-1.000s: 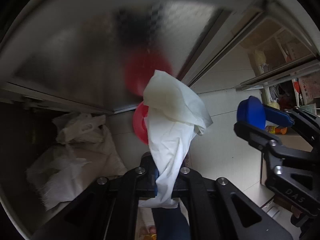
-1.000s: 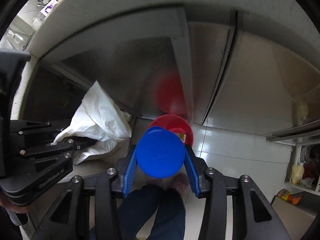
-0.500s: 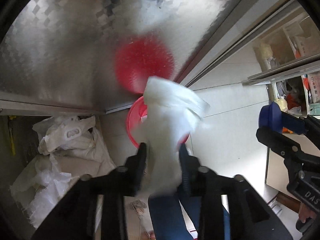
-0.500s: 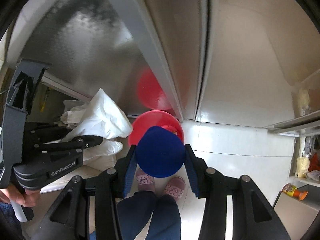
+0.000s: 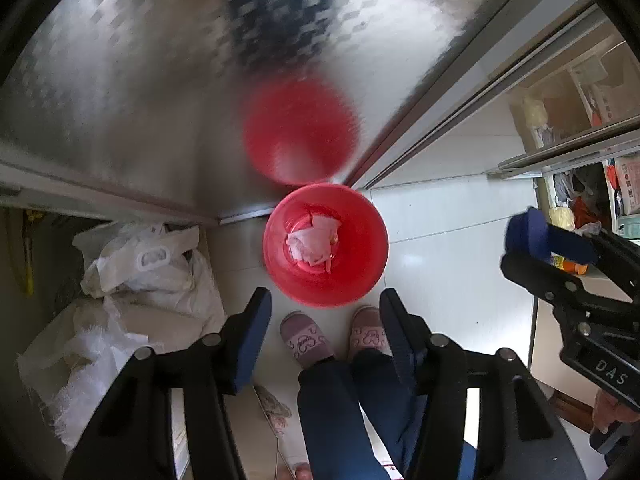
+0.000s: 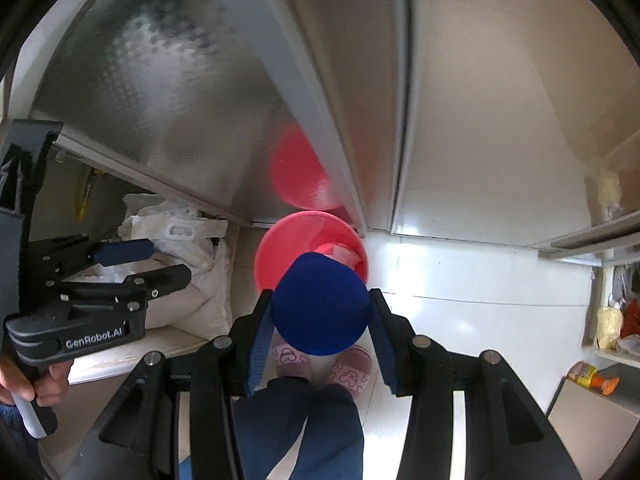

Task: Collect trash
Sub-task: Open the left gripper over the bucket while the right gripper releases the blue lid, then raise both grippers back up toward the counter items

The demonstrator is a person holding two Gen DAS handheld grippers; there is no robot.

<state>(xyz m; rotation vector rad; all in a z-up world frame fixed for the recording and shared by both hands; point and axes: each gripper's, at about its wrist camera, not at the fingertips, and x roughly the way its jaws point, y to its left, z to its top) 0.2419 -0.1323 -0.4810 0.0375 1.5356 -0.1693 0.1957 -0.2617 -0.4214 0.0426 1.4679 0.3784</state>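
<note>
A second ago the left gripper (image 5: 324, 316) was clenched on a white tissue held above the red bin; now its jaws stand released and empty, and the tissue (image 5: 312, 240) lies crumpled at the bottom of the red bin (image 5: 360, 240). That piece of trash looks collected. The right gripper (image 6: 320, 320) has not changed: its jaws are clenched on a blue cap (image 6: 320, 304), held above the near side of the bin, so dropping the cap is probably the step left

The bin stands on the white floor (image 5: 460, 264), tight against the corner of a metal cabinet (image 5: 160, 80) behind it, which shows a red reflection. White plastic bags (image 5: 152, 264) are heaped near its left side; the person's slippers (image 5: 306, 340) stand just beside its near rim. Open floor lies to the right. The bin mouth is wide and nothing hangs over it, so a hand can come straight down
</note>
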